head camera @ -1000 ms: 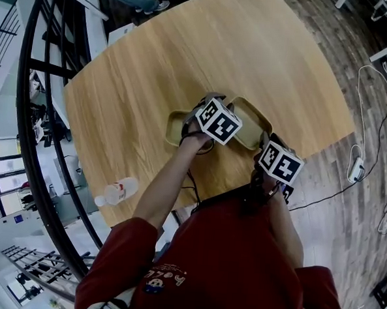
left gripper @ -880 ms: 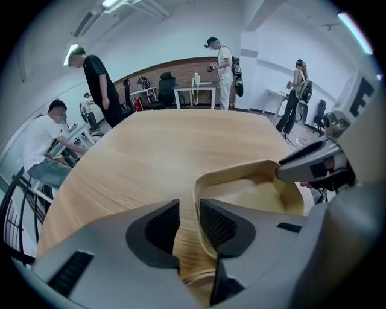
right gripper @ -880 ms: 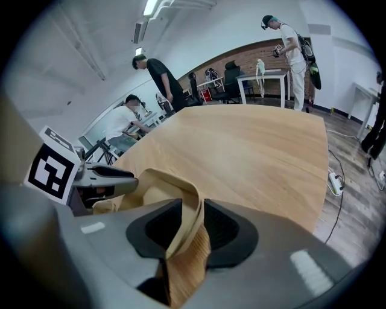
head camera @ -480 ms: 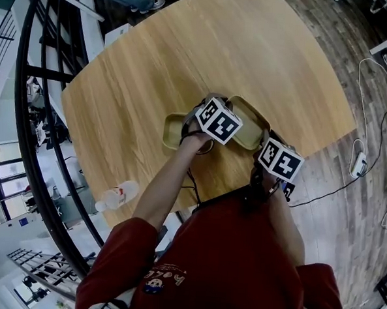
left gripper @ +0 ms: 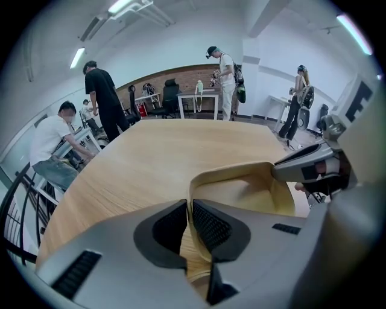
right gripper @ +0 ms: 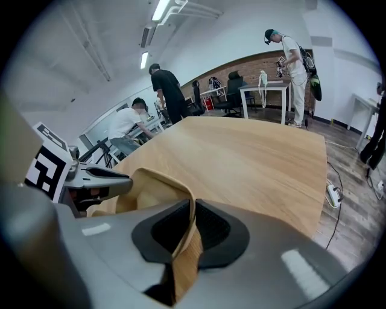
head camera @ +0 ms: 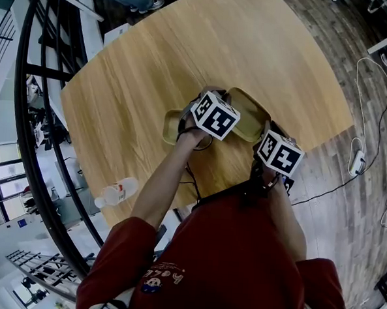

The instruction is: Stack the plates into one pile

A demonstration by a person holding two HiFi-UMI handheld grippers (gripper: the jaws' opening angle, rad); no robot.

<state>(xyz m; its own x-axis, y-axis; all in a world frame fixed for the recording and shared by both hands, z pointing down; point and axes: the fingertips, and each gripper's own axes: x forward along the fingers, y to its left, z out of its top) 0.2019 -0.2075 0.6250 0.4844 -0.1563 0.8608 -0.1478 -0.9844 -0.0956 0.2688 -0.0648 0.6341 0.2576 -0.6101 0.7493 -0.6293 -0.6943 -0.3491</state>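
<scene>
Clamping held plate [head camera: 248,116], jaws just closed: left gripper [left gripper: 190,212], right gripper [right gripper: 193,212] | second plate [head camera: 171,127] beside | plates: 2

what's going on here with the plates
A person is working at a wooden table with a gripper in each hand. The left gripper and right gripper have just been closing and now pinch opposite rims of one tan plate. The other plate lies on the table beside it, so nothing is stacked yet.
</scene>
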